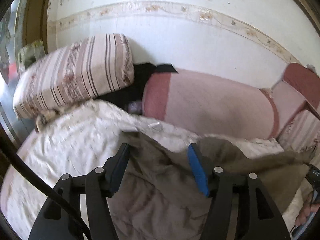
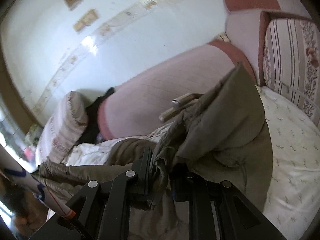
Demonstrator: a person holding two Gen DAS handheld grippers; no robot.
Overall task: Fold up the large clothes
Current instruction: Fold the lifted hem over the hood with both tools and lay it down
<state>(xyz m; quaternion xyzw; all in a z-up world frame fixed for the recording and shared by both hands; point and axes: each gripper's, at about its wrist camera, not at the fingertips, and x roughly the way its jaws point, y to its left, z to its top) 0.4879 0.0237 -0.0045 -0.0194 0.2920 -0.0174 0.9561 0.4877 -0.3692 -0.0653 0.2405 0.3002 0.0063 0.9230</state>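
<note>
Olive padded jacket (image 1: 160, 190), lying near on the white bedspread (image 1: 66, 150): right gripper (image 2: 160, 172) is pinching its bunched edge, left gripper (image 1: 158, 170) is standing parted above it (nothing clamped).

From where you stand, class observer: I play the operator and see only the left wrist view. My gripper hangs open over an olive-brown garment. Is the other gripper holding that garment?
Observer: Yes. In the right wrist view the right gripper is shut on a bunched fold of the olive-brown garment.
Operator: Is the fabric lifted or lying flat there?
Observer: Lifted. A flap stands up above the jaws, and a tan strap with a metal tip sticks out beside it.
Operator: What lies to the right of that garment?
Observer: Bare white printed sheet, reaching to a striped floral cushion at the end of the bed.
</note>
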